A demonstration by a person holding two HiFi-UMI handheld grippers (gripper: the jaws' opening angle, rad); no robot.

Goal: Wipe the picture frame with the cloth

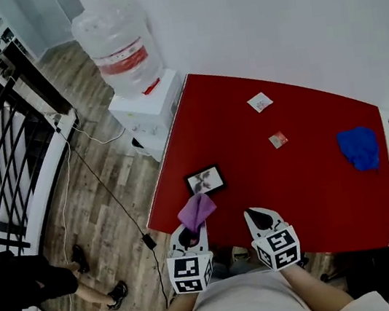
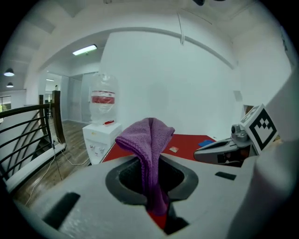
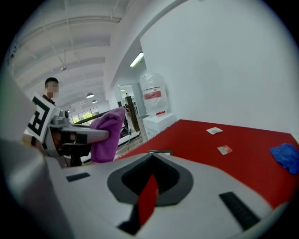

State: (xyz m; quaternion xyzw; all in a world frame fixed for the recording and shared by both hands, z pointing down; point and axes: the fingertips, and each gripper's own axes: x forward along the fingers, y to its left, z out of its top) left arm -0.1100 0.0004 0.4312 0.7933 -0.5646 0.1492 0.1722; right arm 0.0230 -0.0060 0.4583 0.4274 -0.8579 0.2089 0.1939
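Note:
A small black picture frame point(image 1: 205, 181) lies flat near the left edge of the red table point(image 1: 318, 189); its top edge shows in the right gripper view point(image 3: 160, 152). My left gripper point(image 1: 191, 234) is shut on a purple cloth point(image 1: 196, 211), which sticks up out of the jaws point(image 2: 147, 140) just short of the frame. The cloth hangs above the table's front edge and is apart from the frame. My right gripper point(image 1: 262, 217) is beside it to the right, shut and empty point(image 3: 148, 198), over the table's front edge.
A blue cloth point(image 1: 359, 148) lies at the table's right side. Two small cards point(image 1: 260, 102) point(image 1: 278, 140) lie mid-table. A water dispenser point(image 1: 123, 48) stands at the table's far left corner. A railing, a floor cable and a person point(image 1: 23, 279) are on the left.

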